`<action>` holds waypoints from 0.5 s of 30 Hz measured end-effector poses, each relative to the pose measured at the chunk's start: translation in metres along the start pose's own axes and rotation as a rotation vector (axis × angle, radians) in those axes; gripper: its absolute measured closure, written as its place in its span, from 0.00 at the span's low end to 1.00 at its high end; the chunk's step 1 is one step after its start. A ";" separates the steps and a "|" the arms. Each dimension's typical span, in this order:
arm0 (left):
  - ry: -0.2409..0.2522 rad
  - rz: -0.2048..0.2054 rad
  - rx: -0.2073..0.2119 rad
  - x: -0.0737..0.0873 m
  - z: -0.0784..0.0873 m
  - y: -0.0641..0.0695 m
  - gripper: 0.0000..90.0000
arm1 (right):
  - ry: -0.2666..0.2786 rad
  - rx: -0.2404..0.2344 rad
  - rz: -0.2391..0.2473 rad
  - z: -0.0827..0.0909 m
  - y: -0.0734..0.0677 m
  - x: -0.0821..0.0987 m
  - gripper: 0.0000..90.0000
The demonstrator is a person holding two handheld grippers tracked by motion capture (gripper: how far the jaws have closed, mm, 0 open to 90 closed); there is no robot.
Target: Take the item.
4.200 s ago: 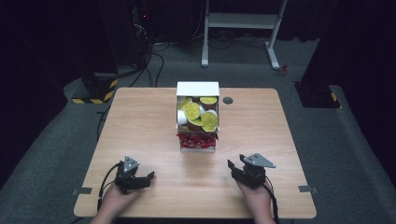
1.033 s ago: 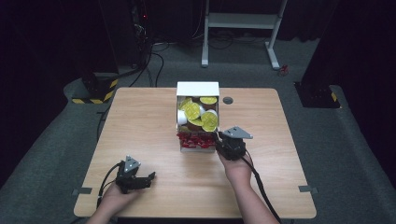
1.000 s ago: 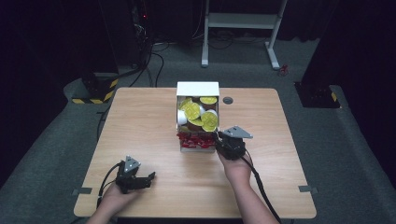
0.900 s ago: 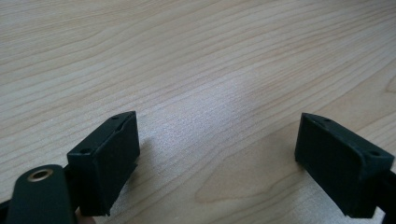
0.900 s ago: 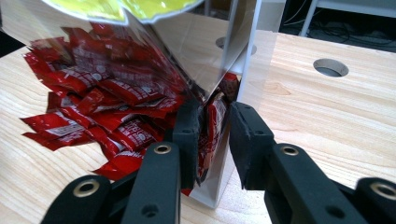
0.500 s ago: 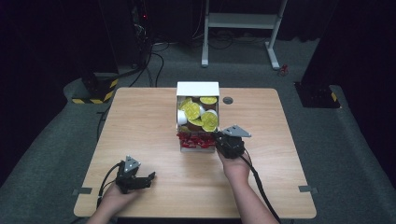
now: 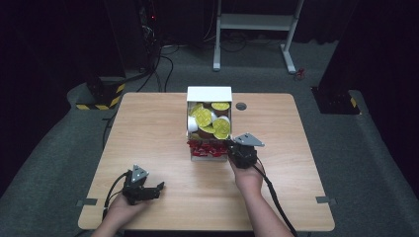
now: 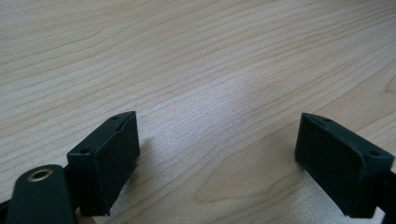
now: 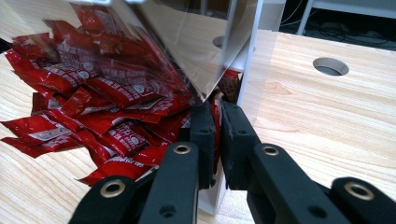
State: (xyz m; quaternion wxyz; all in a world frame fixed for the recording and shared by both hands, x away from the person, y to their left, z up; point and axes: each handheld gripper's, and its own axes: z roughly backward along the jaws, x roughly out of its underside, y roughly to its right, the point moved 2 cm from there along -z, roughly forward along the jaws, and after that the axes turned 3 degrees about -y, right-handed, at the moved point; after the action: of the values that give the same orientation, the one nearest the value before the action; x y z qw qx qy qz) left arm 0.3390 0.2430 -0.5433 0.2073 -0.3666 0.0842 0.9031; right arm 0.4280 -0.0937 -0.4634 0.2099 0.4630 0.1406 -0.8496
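A white box stands mid-table, with yellow-lidded cups in its upper part and red sauce packets spilling from its lower tray. My right gripper is at the tray's front right corner. In the right gripper view its jaws have just been closing and now stand nearly together, pinching a red packet beside the clear side wall. More red packets lie heaped to the left. My left gripper rests on the table near the front left, its jaws wide apart over bare wood.
A round cable hole sits in the tabletop right of the box, seen as well as the hole in the right gripper view. A cable trails from the right gripper. A metal stand is on the floor behind the table.
Since the earliest frame my right gripper has moved from the table's front right up to the box's front right corner. Over the last second both hands hold still.
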 end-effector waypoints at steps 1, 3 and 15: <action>0.000 0.000 0.000 0.000 0.000 0.000 0.16 | 0.000 0.000 0.000 0.000 0.000 0.000 0.94; 0.000 0.000 0.000 0.000 0.000 0.000 0.16 | -0.003 -0.004 -0.002 0.000 0.001 0.000 0.95; 0.000 0.000 0.001 0.000 0.000 0.000 0.16 | 0.012 -0.026 -0.006 0.012 -0.002 0.004 0.95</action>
State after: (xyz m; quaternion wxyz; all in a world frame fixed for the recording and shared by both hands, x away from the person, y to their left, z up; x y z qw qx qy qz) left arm 0.3390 0.2431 -0.5433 0.2075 -0.3665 0.0845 0.9031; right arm 0.4168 -0.0983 -0.4599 0.2124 0.4649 0.1542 -0.8456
